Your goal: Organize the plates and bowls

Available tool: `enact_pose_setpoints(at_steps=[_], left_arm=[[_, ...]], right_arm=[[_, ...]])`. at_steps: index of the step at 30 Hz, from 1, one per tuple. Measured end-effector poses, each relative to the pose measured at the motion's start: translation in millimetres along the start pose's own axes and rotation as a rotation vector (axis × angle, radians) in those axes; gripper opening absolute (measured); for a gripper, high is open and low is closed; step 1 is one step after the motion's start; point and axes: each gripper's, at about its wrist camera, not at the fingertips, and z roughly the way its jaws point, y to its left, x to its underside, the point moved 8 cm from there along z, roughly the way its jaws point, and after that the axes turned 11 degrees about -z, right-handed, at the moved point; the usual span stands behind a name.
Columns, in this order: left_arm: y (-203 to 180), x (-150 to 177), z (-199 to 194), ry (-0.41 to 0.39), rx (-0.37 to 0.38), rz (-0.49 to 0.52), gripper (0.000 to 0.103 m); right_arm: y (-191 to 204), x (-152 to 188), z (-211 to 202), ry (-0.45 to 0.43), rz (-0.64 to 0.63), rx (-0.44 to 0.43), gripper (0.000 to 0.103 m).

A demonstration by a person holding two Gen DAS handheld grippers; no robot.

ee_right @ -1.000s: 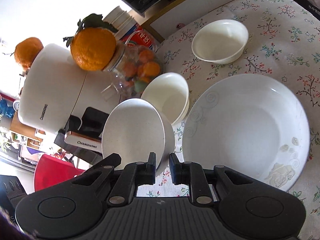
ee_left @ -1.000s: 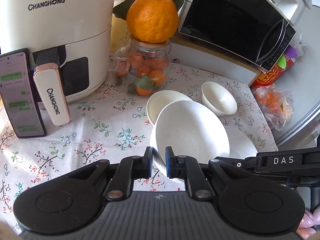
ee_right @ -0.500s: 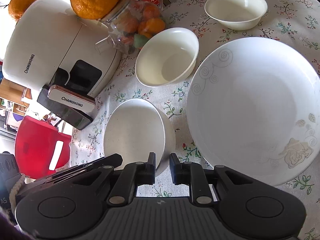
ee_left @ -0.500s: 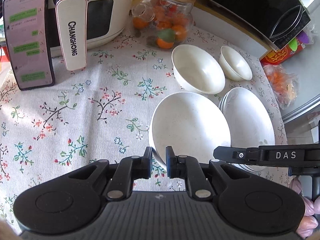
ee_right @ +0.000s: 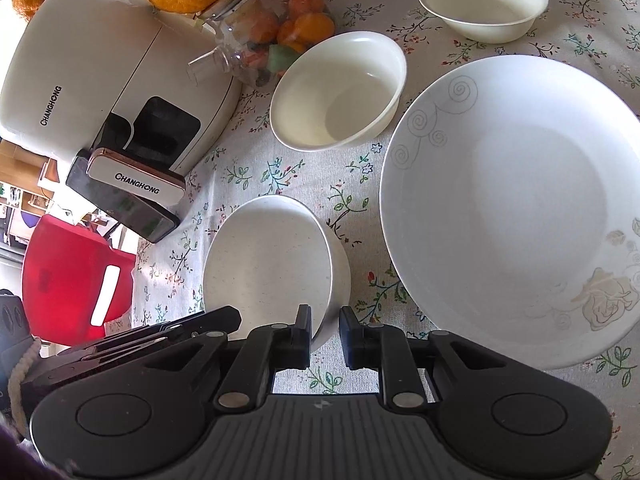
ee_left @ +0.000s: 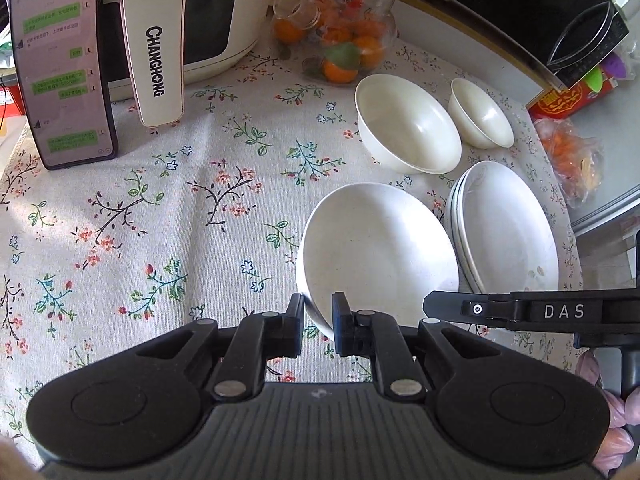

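Left wrist view shows the speckled bowl tipped up toward us, its near rim sitting between the fingers of the left gripper, which pinch that rim; in the right wrist view the right gripper also has its fingers closed on the same bowl's rim from the other side, so we carry it on two edge grips, low over the floral tablecloth. We judge the bowl stiff, glazed and smooth, moderately heavy for an edge pinch, and breakable if it slips; the rim is the only place thin enough for the fingers, and holding it at two points should stop it swinging. Just beside it on our right lies the stack of plates, shallow and wide, whether touching we cannot tell. Beyond sit a medium bowl and a small bowl, apart from each other. Farther back stand the jar of oranges, the air fryer and a phone.
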Motion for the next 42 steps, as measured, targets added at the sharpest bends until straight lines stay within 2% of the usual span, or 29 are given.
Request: enact_pose_setpoints(at_steps=[17,21,26,28,35,42], left_arm=[[2.6,1.9,1.9,0.02,-0.01,-0.007,0.016],[2.4,1.1,0.5,0.013,-0.014,-0.009,0.024],[-0.7,-3.6,-5.1,-0.003,-0.014,-0.007,0.031],[-2.8,-5.9,-6.6,-0.011,-0.016,-0.006,0.039],[-10.2,-12.2,-10.6,-0.037,-0.021,-0.001,0.048],[-20.1,-20.5,-13.6,-0.078,-0.025,0.016,0.067]], right_arm=[[2.1,0.0,5.9,0.016,-0.006,-0.012,0.017],[2.7,-0.5,5.5,0.016,-0.01,-0.012,0.018],[4.0,-4.5,1.8,0.008,-0.017,-0.022,0.031],[3.2,-7.3,-2.4,-0.005,-0.016,-0.026,0.036],[0.4,-16.6,-13.8,-0.041,-0.017,-0.033,0.042],[-3.9,-28.0,-28.7,-0.096,-0.03,-0.037,0.053]])
